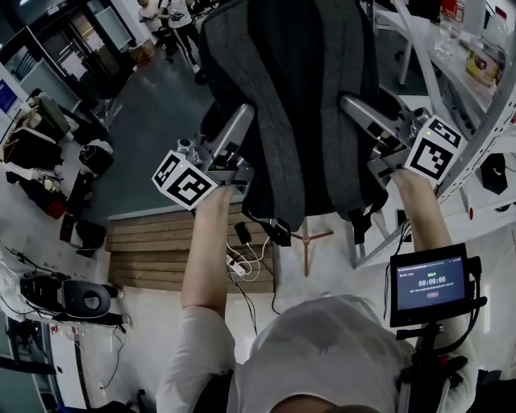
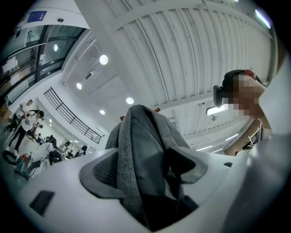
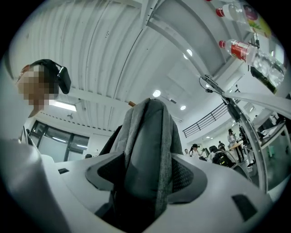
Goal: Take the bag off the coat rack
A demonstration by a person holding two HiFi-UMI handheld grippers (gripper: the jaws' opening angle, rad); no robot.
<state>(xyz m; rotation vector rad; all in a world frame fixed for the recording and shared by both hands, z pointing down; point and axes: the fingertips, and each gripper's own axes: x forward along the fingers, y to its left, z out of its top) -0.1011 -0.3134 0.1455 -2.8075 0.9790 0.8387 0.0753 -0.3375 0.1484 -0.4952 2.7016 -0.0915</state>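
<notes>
A dark grey backpack (image 1: 282, 81) hangs on the coat rack, whose wooden foot (image 1: 307, 239) shows on the floor below it. My left gripper (image 1: 242, 117) reaches into the bag's left side and my right gripper (image 1: 351, 103) into its right side. In the left gripper view a grey shoulder strap (image 2: 136, 136) runs up between the jaws of the left gripper (image 2: 145, 175), filling the gap. In the right gripper view the other strap (image 3: 150, 132) fills the gap of the right gripper (image 3: 143, 177) the same way. A brown rack tip (image 3: 132, 103) peeks out above that strap.
A white shelf frame (image 1: 476, 121) with bottles (image 3: 241, 50) stands close on the right. A wooden pallet (image 1: 161, 250) and a power strip with cables (image 1: 238, 262) lie on the floor below. A small screen (image 1: 430, 284) sits at the right. People stand far off (image 1: 173, 20).
</notes>
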